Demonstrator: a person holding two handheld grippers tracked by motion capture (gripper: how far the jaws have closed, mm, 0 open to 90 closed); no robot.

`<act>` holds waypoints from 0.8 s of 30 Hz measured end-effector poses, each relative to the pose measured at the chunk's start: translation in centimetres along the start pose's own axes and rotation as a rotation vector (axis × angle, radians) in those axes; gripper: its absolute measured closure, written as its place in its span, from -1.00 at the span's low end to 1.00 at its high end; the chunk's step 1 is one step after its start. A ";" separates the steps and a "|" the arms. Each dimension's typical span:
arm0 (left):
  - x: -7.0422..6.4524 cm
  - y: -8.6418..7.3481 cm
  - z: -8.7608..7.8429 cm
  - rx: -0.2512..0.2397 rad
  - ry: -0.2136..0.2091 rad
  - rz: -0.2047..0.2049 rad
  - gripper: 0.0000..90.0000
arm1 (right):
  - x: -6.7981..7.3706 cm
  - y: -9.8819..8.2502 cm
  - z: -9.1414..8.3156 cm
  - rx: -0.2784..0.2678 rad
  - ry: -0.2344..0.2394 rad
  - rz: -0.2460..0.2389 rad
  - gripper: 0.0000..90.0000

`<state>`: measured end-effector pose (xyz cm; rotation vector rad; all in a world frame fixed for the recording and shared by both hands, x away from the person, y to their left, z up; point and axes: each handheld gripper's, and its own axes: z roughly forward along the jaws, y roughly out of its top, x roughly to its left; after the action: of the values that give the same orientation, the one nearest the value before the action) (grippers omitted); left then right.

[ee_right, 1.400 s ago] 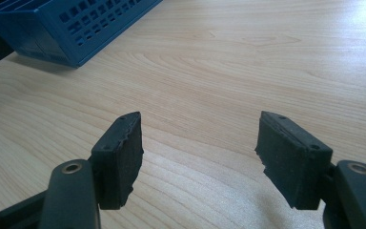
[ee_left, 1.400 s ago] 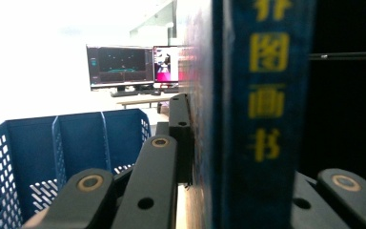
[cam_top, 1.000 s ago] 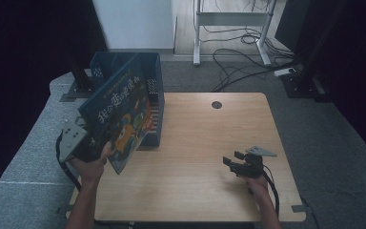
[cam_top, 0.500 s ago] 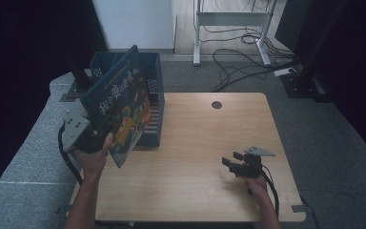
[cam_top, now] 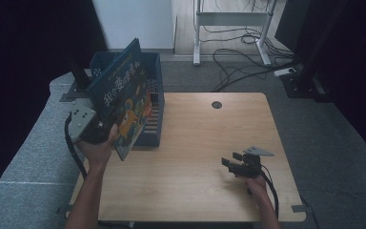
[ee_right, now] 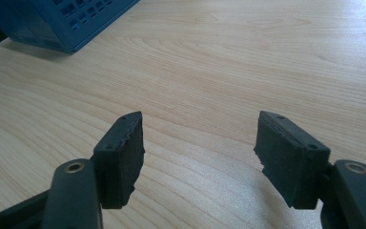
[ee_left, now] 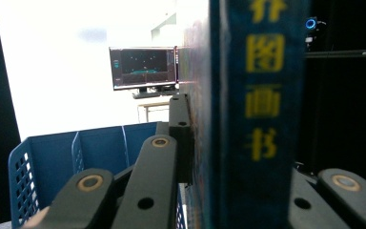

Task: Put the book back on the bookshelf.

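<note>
- Book (cam_top: 124, 107): we see it clamped by the left gripper (cam_top: 102, 130), tilted above the blue crate (cam_top: 155, 102).
- Right gripper (cam_top: 228, 163): well right of the crate, jaws apart, empty.

The left gripper (ee_left: 198, 157) clamps a blue book (ee_left: 257, 95) between its jaws, spine facing the camera with yellow characters running down it. Behind and below stands a blue perforated crate (ee_left: 52, 157). A monitor (ee_left: 143, 67) sits farther back; its screen content appears illegible.
</note>
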<state>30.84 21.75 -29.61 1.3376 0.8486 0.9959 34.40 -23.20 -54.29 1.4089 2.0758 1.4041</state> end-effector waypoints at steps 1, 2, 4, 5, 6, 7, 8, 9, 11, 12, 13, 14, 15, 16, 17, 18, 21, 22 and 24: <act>0.0 0.0 0.0 0.000 0.000 0.000 0.82 | 0.0 0.0 0.0 0.000 0.000 0.000 -0.27; 0.0 0.0 0.1 -0.001 0.001 -0.002 0.82 | 0.0 0.0 0.0 -0.001 0.000 0.000 -0.27; 0.0 -0.1 0.4 -0.001 0.001 -0.005 0.82 | 0.1 0.0 0.0 -0.002 0.001 -0.001 -0.27; 0.0 -0.1 0.5 -0.001 0.003 -0.006 0.82 | 0.1 0.0 0.0 -0.003 0.001 -0.002 -0.27; 0.0 -0.1 0.7 -0.002 0.006 -0.008 0.82 | 0.1 0.0 0.0 -0.003 0.001 -0.001 -0.27; 0.0 -0.1 0.8 -0.002 0.009 -0.008 0.82 | 0.1 0.0 0.0 -0.003 0.001 0.000 -0.27; 0.0 -0.1 0.9 0.000 0.010 -0.009 0.82 | 0.0 0.0 0.0 -0.003 0.001 0.001 -0.27; 0.0 -0.1 1.1 0.002 0.013 -0.010 0.82 | 0.0 0.0 0.0 -0.002 0.001 0.001 -0.27; -0.1 0.0 1.3 0.005 0.015 -0.008 0.82 | 0.0 0.0 0.1 -0.004 0.003 0.002 -0.27; -0.1 0.0 1.4 0.004 0.015 -0.008 0.82 | 0.0 0.0 0.1 -0.008 0.005 0.005 -0.28; -0.1 0.1 1.5 0.004 0.017 -0.004 0.82 | 0.1 0.0 0.1 -0.008 0.005 0.004 -0.28; -0.2 0.2 1.6 0.002 0.018 -0.004 0.82 | 0.1 0.0 0.1 -0.008 0.006 0.004 -0.28; -0.2 0.2 1.7 -0.001 0.022 -0.004 0.82 | 0.1 0.0 0.2 -0.007 0.006 0.006 -0.28; -0.3 0.2 1.8 -0.007 0.027 -0.007 0.82 | 0.1 -0.1 0.2 -0.005 0.007 0.006 -0.28; -0.3 0.2 1.9 -0.014 0.035 -0.008 0.82 | 0.1 -0.1 0.2 -0.005 0.007 0.004 -0.28; -0.4 0.2 2.0 -0.022 0.042 -0.004 0.82 | 0.1 -0.1 0.2 -0.006 0.007 0.004 -0.28; -0.4 0.1 2.3 -0.028 0.051 -0.002 0.82 | 0.1 0.0 0.1 -0.007 0.007 0.006 -0.28; -0.4 0.1 2.4 -0.027 0.053 -0.003 0.82 | 0.1 0.0 0.1 -0.008 0.007 0.006 -0.28; -0.3 0.1 2.7 -0.024 0.054 -0.007 0.82 | 0.1 0.0 0.1 -0.006 0.006 0.007 -0.28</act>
<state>33.23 20.49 -29.32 1.2916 0.8787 1.0378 34.42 -23.06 -54.37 1.4127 2.0707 1.4177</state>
